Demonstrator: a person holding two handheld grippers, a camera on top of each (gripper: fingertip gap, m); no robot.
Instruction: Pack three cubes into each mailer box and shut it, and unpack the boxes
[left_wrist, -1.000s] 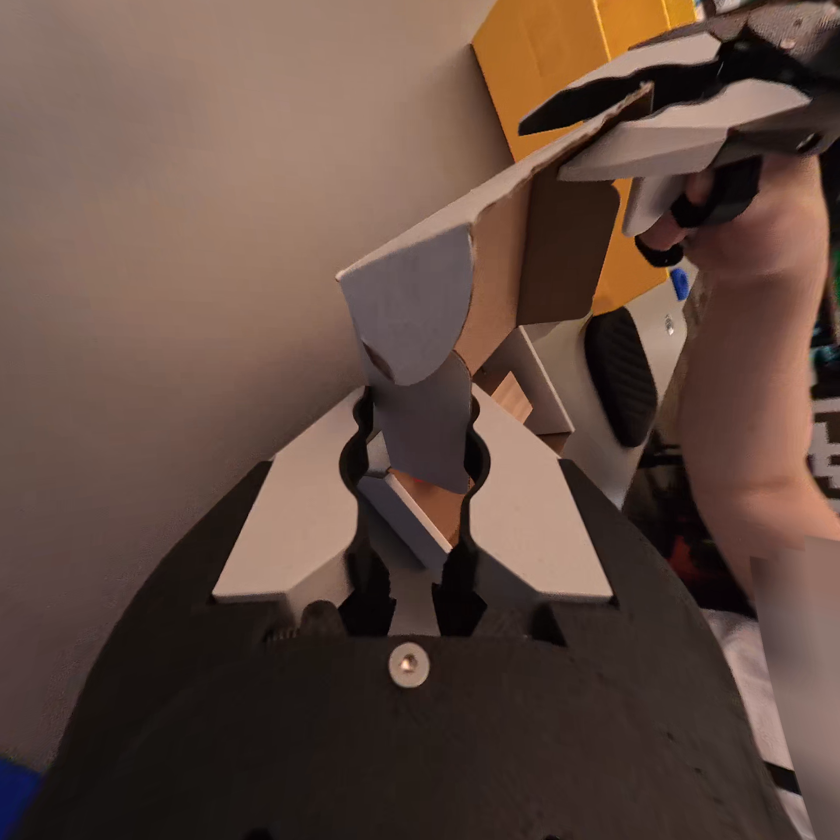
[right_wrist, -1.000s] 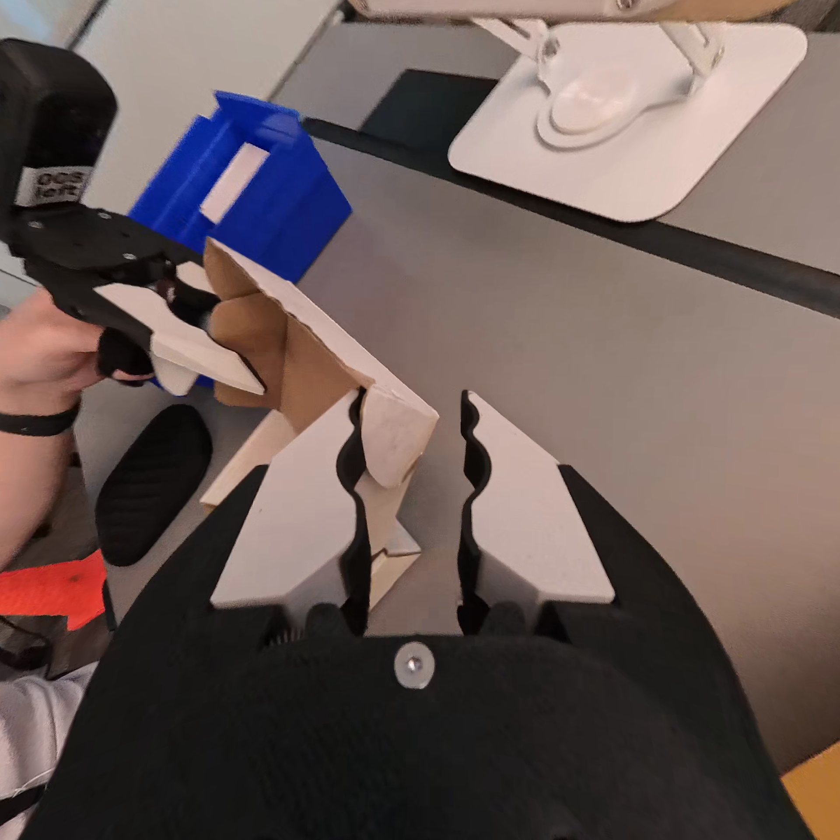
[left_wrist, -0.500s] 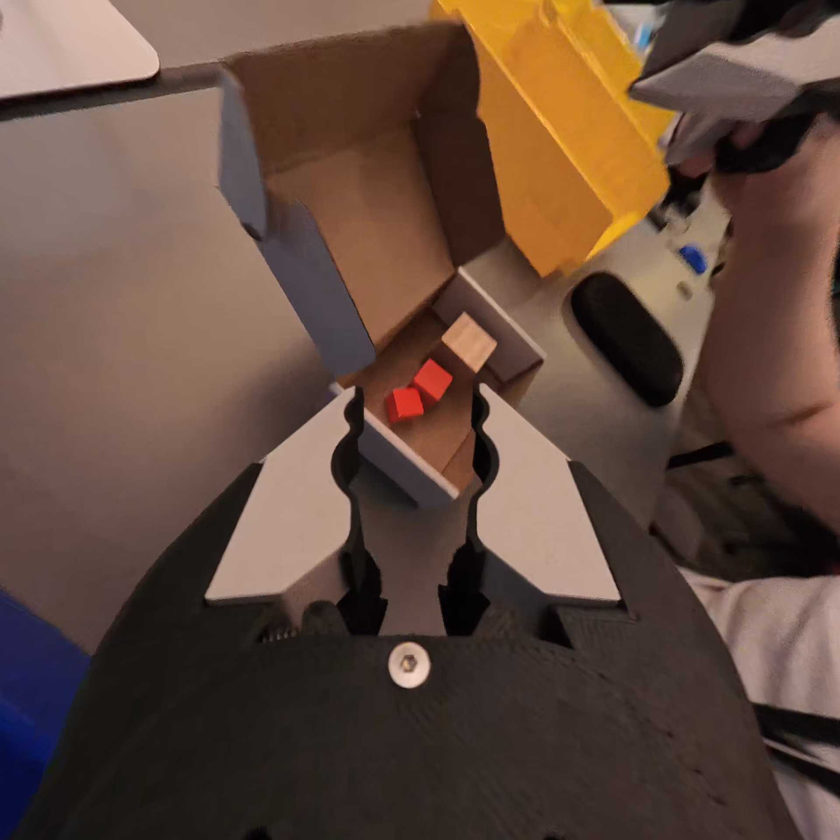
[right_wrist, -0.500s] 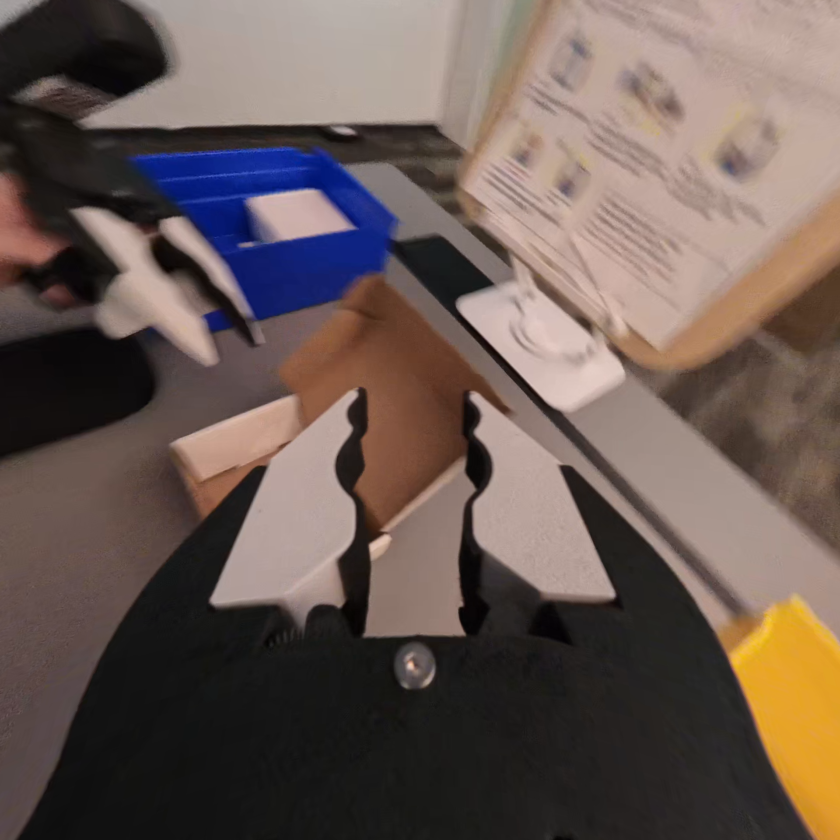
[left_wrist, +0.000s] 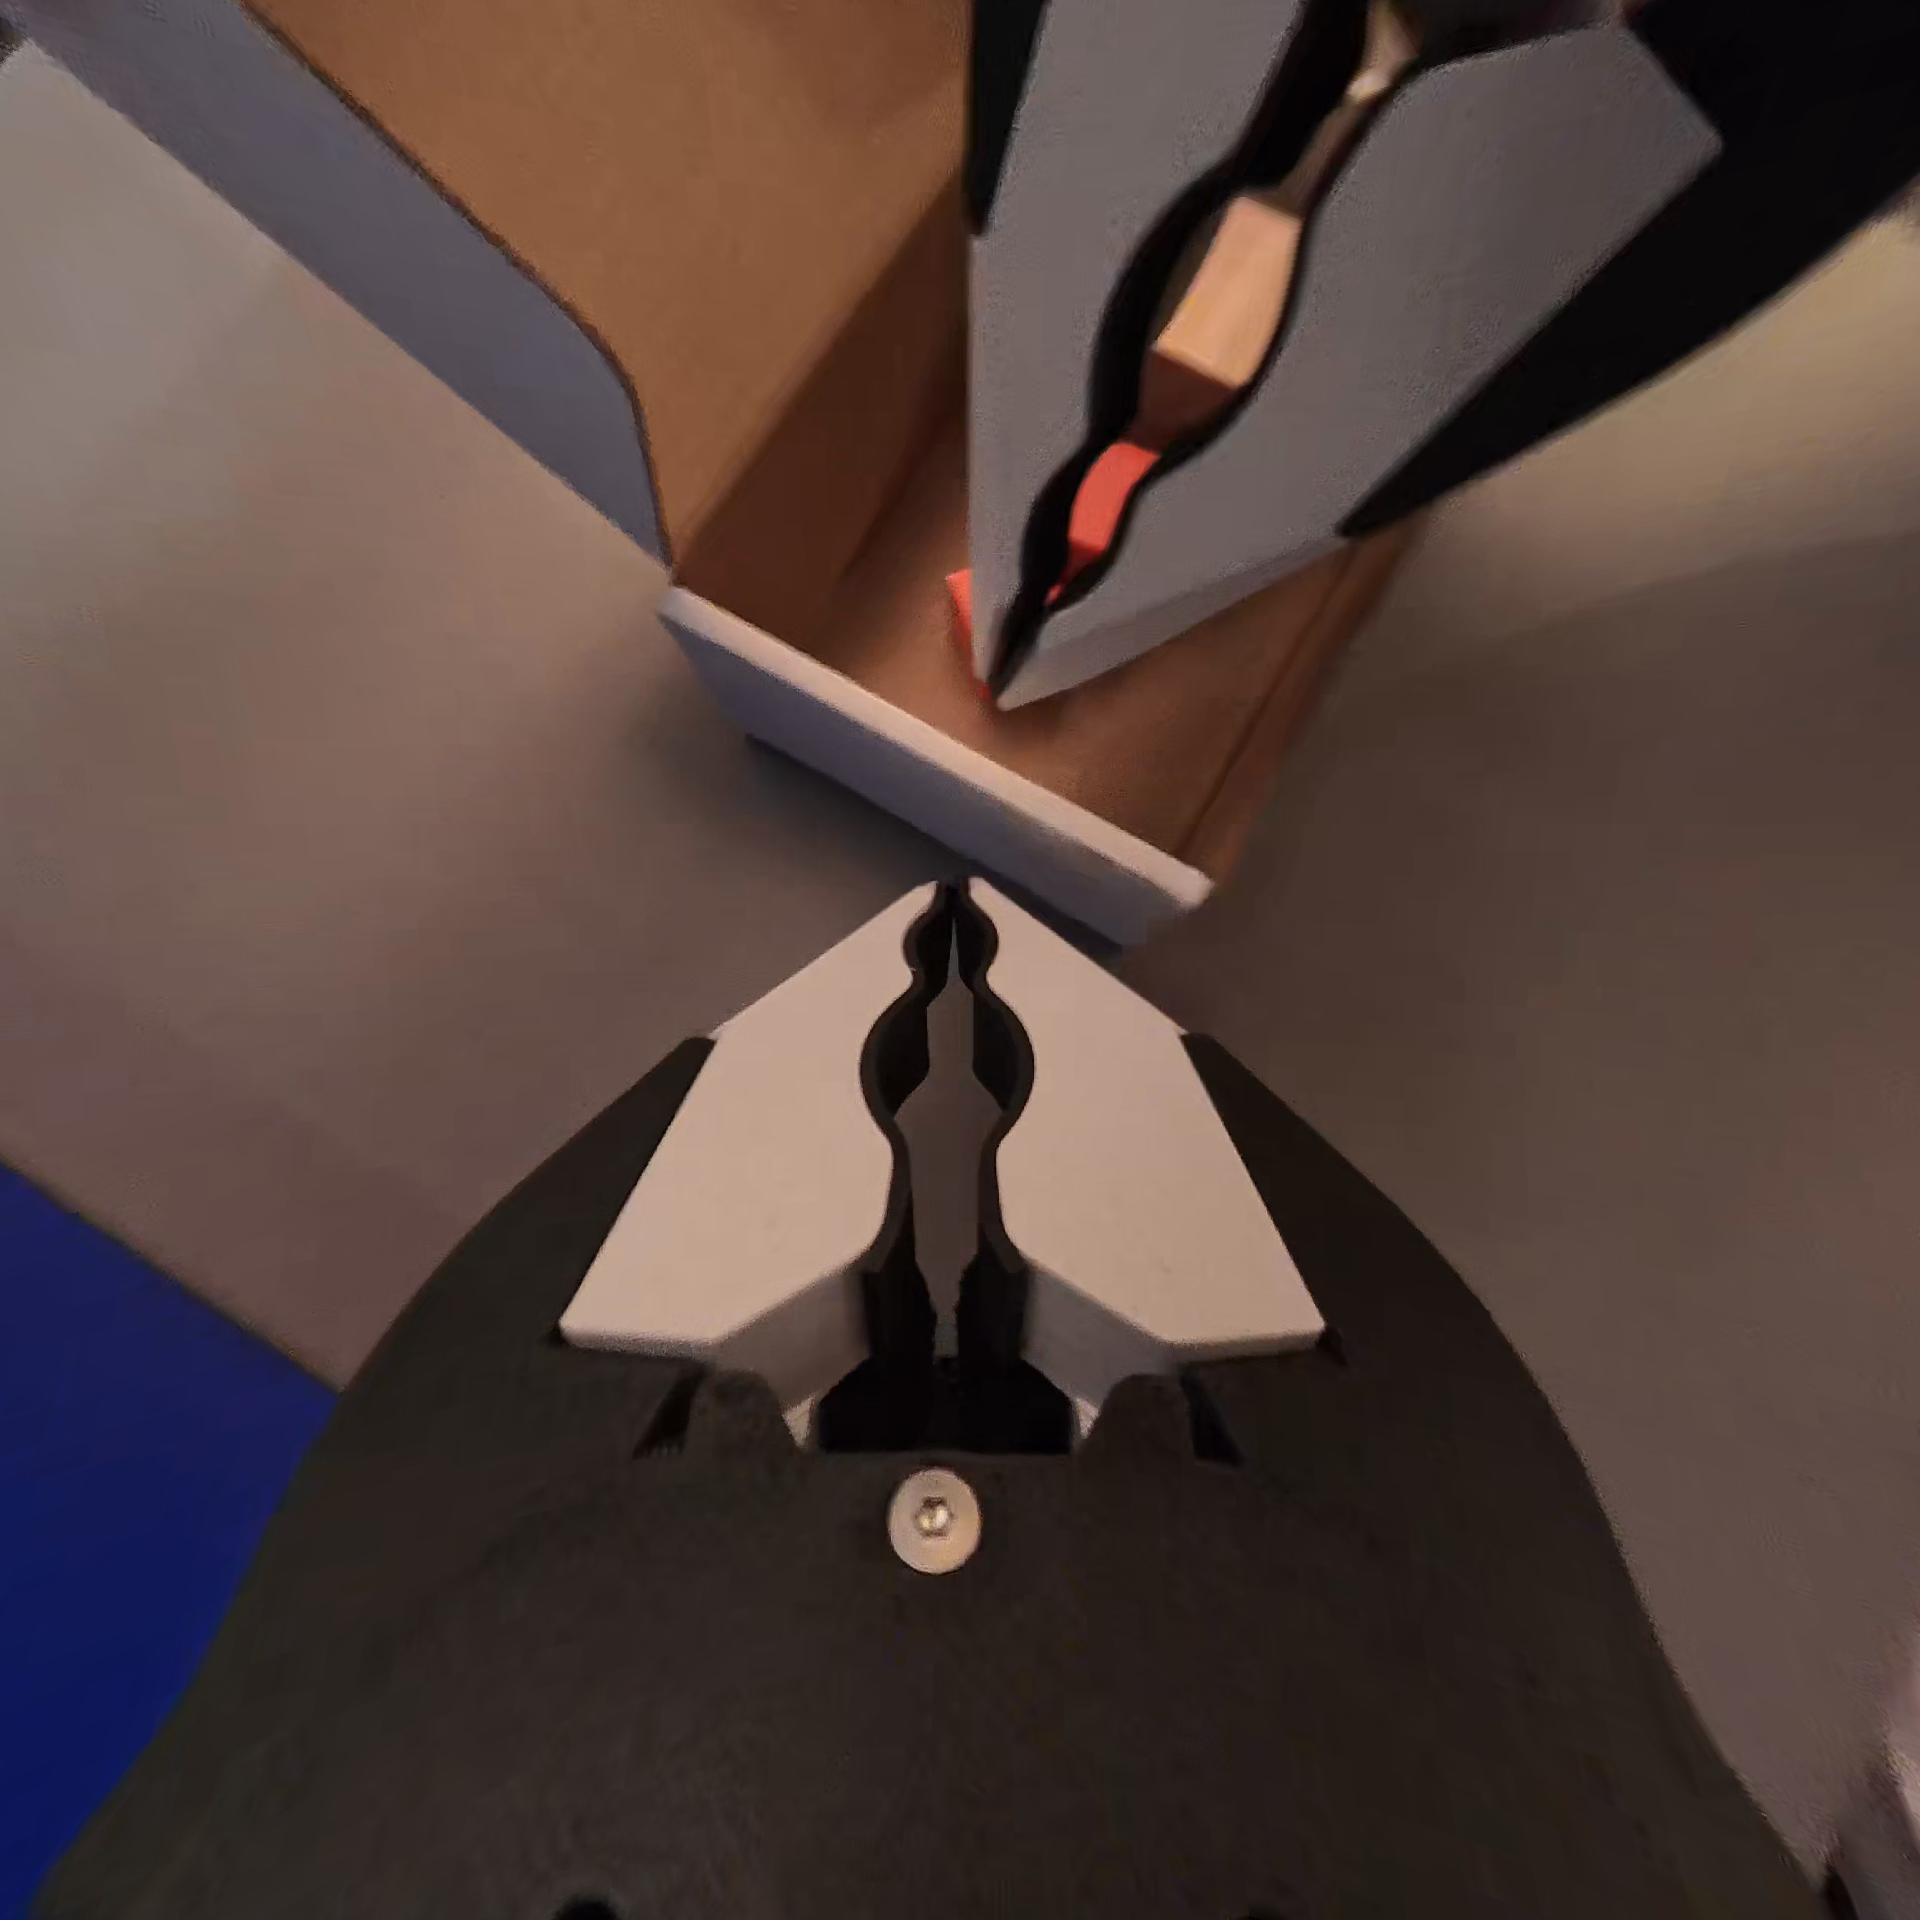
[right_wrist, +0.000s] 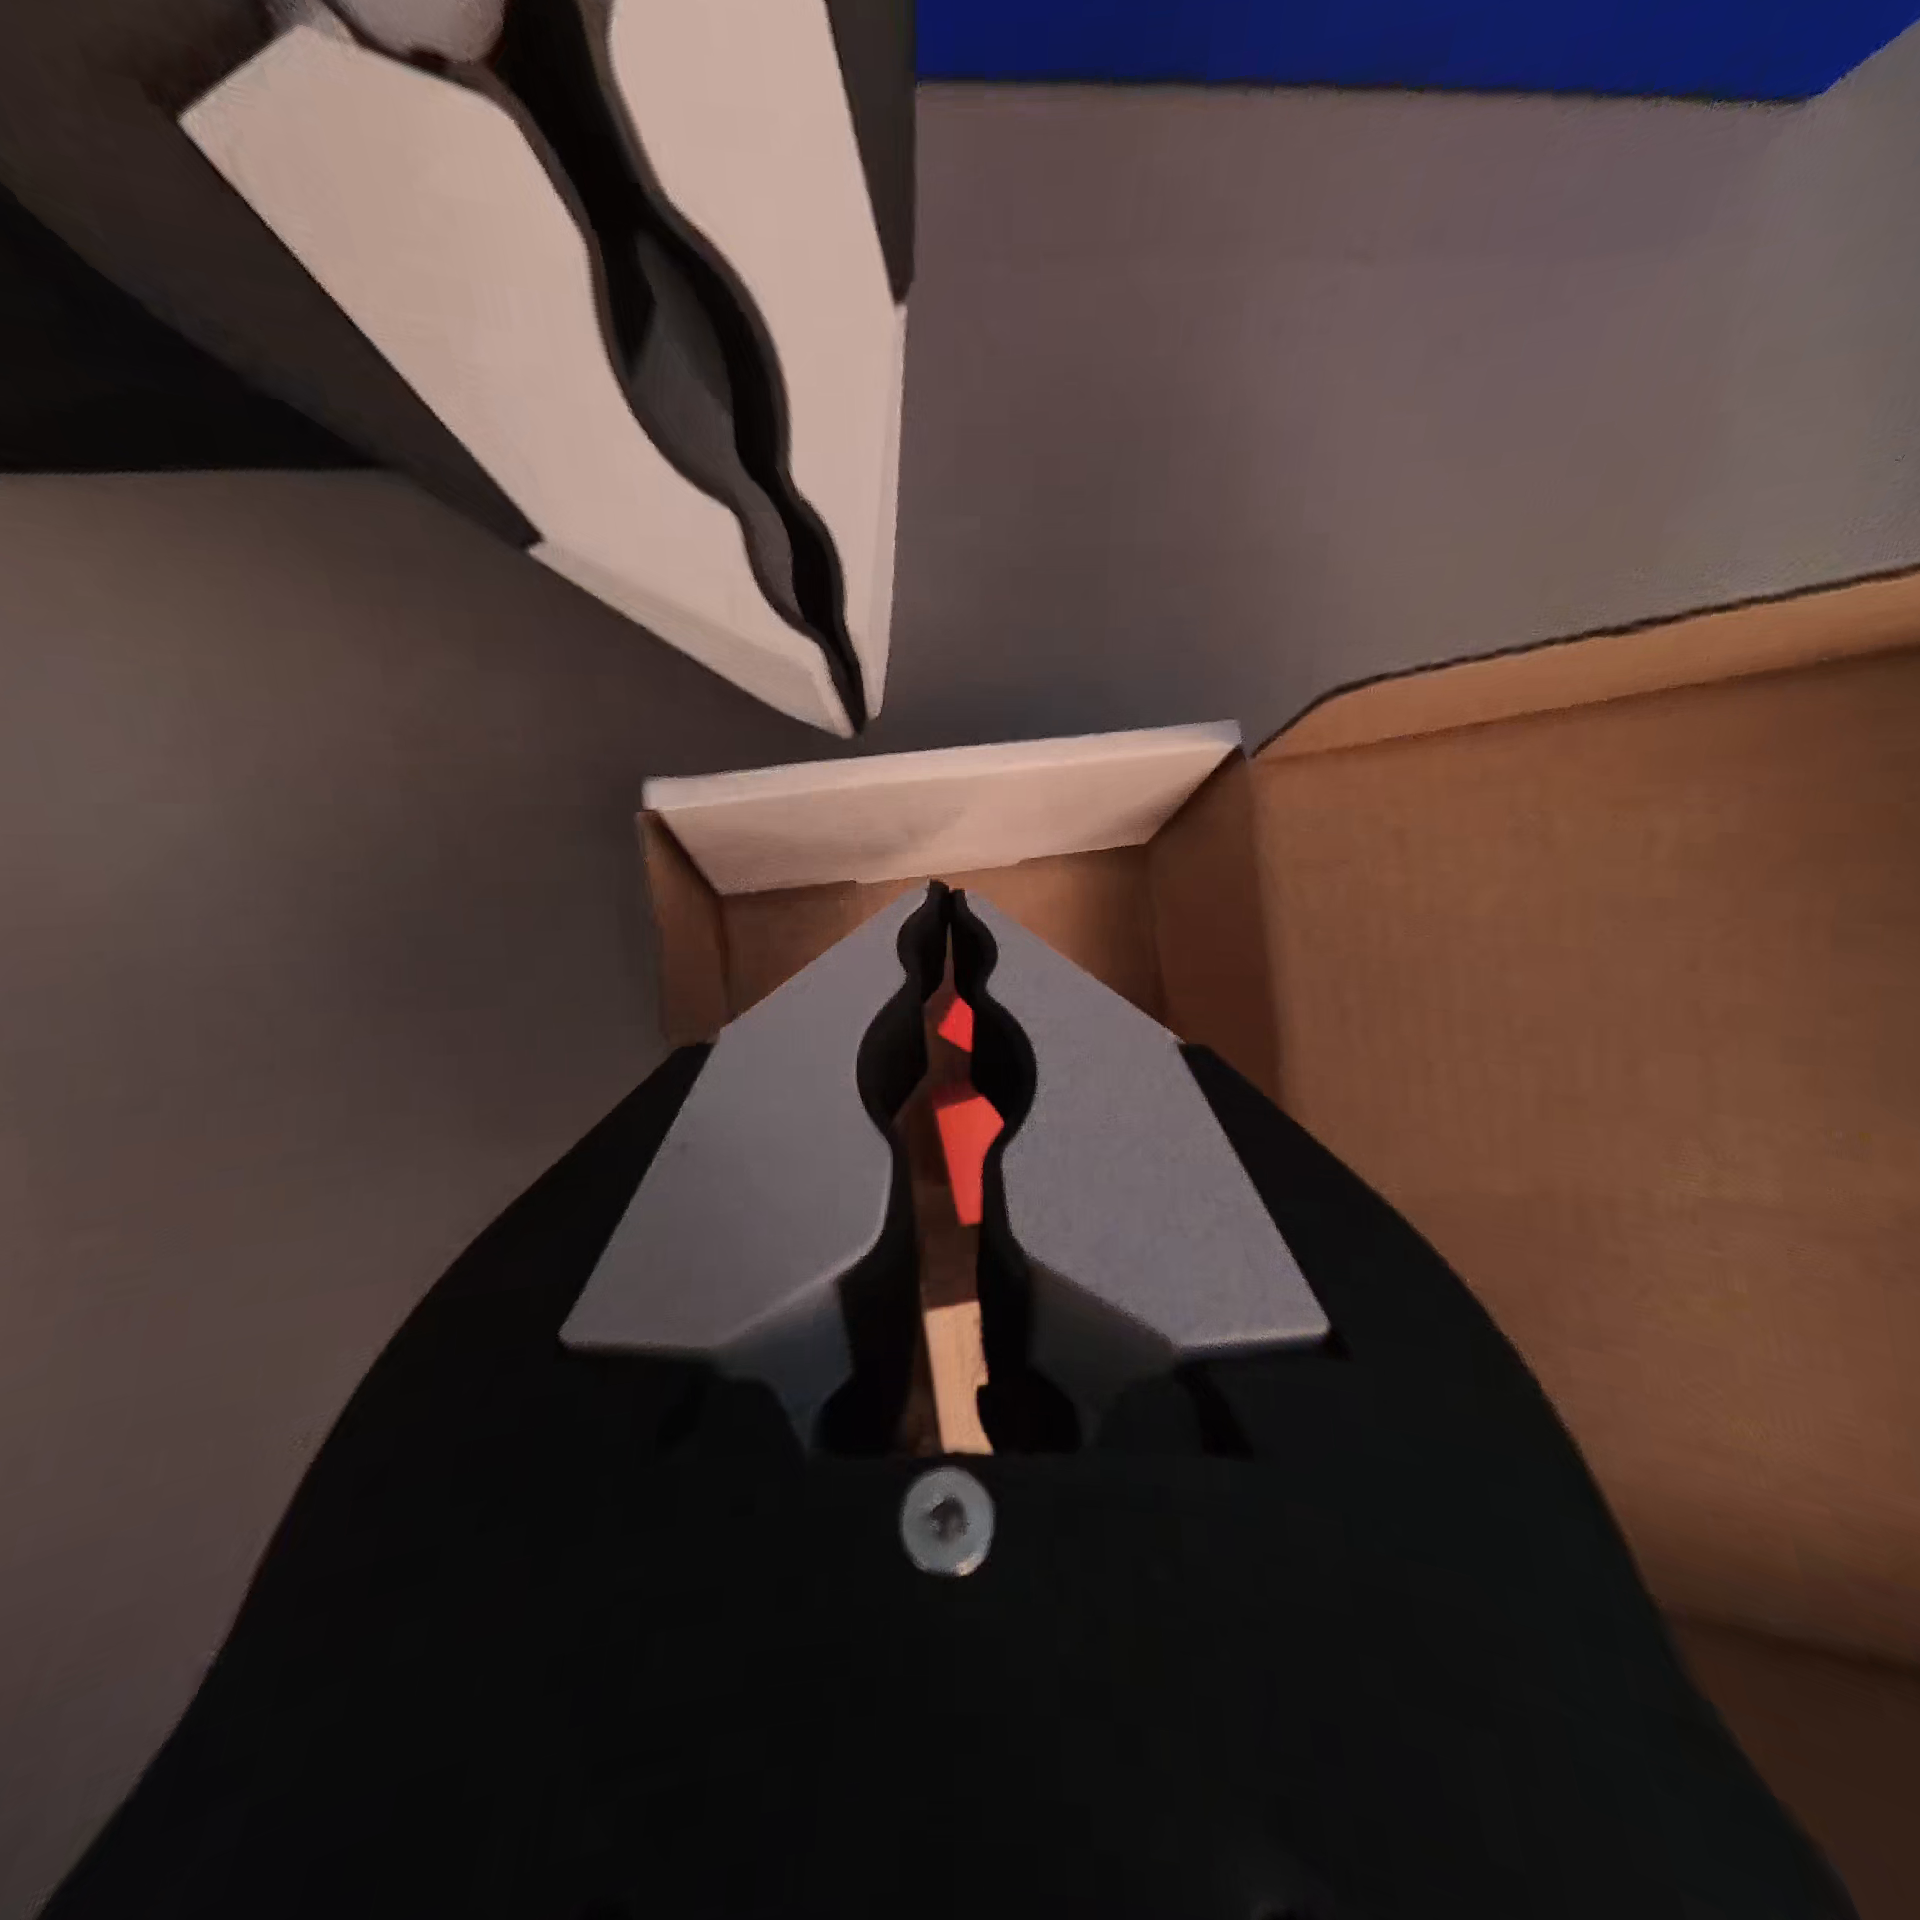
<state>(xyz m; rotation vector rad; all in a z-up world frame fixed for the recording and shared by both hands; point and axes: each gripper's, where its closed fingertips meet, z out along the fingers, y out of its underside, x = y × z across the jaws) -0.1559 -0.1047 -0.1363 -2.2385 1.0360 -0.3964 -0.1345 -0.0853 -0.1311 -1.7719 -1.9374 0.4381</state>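
The open mailer box has a white front wall (left_wrist: 935, 790) and a brown lid (left_wrist: 623, 208) folded back. Inside lie two red cubes (left_wrist: 1107, 499) (left_wrist: 961, 623) and a wooden cube (left_wrist: 1226, 301), partly hidden by my right gripper (left_wrist: 1003, 686). That gripper is shut and empty, with its tips down inside the box beside a red cube. My left gripper (left_wrist: 951, 899) is shut and empty, just outside the front wall. In the right wrist view my right gripper (right_wrist: 940, 896) covers the cubes. Red (right_wrist: 961, 1153) and wood (right_wrist: 956, 1371) show through its gap. The left gripper (right_wrist: 854, 717) points at the wall (right_wrist: 935, 810).
A blue bin (left_wrist: 125, 1455) stands on the left side of the grey table (left_wrist: 312, 831); it also shows at the top of the right wrist view (right_wrist: 1351, 42). The open lid (right_wrist: 1558, 935) lies to the right of my right gripper. Left and right tips are no more than a few centimetres apart.
Both grippers let go of the lid, which fell open. Both have since shut and moved down close to the box, the right one into it, the left one to its front wall.
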